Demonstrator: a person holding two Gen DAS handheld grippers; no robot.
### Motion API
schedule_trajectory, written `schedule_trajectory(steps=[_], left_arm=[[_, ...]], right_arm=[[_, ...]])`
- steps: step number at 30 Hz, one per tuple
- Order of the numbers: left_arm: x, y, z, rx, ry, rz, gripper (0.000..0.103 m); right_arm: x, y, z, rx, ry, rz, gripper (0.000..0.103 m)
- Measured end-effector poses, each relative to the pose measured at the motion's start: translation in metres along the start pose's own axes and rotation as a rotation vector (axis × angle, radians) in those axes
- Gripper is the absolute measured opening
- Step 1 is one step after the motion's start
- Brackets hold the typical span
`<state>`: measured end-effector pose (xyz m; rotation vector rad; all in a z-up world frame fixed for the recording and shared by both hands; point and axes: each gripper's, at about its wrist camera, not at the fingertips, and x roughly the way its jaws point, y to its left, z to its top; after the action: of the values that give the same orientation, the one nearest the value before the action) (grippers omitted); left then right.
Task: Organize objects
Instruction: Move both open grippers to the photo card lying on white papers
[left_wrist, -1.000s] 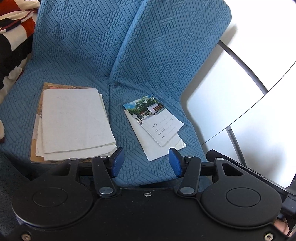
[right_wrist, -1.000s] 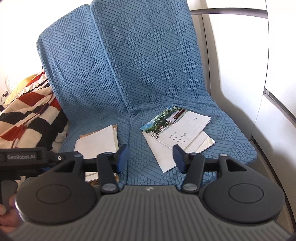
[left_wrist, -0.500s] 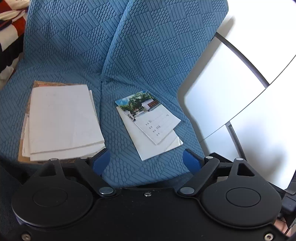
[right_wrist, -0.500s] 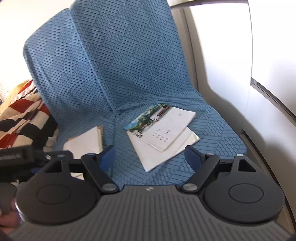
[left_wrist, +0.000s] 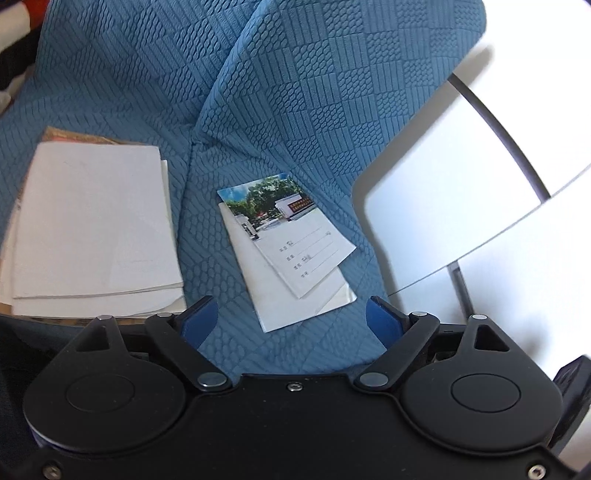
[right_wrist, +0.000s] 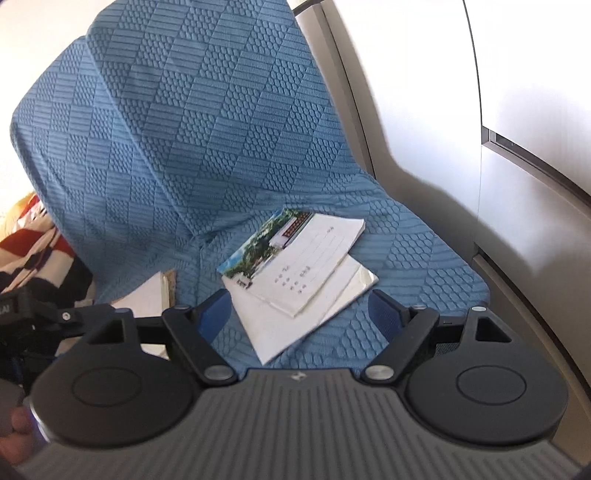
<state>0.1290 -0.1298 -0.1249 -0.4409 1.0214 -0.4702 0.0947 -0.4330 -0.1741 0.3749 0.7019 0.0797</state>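
Observation:
A booklet with a photo cover (left_wrist: 291, 240) lies on white sheets (left_wrist: 295, 302) on the right blue seat cushion; it also shows in the right wrist view (right_wrist: 295, 258). A stack of white papers (left_wrist: 96, 229) on a brown board lies on the left cushion, partly seen in the right wrist view (right_wrist: 147, 299). My left gripper (left_wrist: 291, 323) is open and empty, just in front of the booklet. My right gripper (right_wrist: 299, 314) is open and empty, its fingers either side of the white sheets' near corner, above them.
The blue quilted seat cover (left_wrist: 295, 92) runs up both backrests. A white armrest and wall panels (left_wrist: 461, 221) stand to the right. A red, white and black striped cloth (right_wrist: 33, 251) lies at far left. The left gripper's body (right_wrist: 22, 321) is at the right view's left edge.
Both grippers have opened wide from a narrower gap. Both have moved closer to the booklet pile on the right cushion.

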Motion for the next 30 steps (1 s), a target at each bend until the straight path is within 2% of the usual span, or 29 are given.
schedule_trajectory(steps=[8,11,16,22,30], left_arm=[[0.036,0.0,0.007,-0.039,0.012,-0.004,0.079],[0.054,-0.005,0.006,-0.019,0.013,0.029,0.078],[0.082,-0.013,0.007,-0.004,0.039,0.029,0.077],[0.118,-0.013,0.012,-0.031,0.073,0.02,0.075],[0.158,0.003,0.015,-0.134,0.114,-0.003,0.072]], right_arm=[[0.03,-0.012,0.003,0.059,-0.014,0.003,0.082],[0.041,-0.019,0.004,0.076,-0.028,0.03,0.082],[0.06,-0.032,0.01,0.15,-0.04,0.044,0.082],[0.093,-0.051,0.019,0.254,-0.038,0.08,0.082],[0.155,-0.065,0.034,0.271,0.075,0.081,0.082]])
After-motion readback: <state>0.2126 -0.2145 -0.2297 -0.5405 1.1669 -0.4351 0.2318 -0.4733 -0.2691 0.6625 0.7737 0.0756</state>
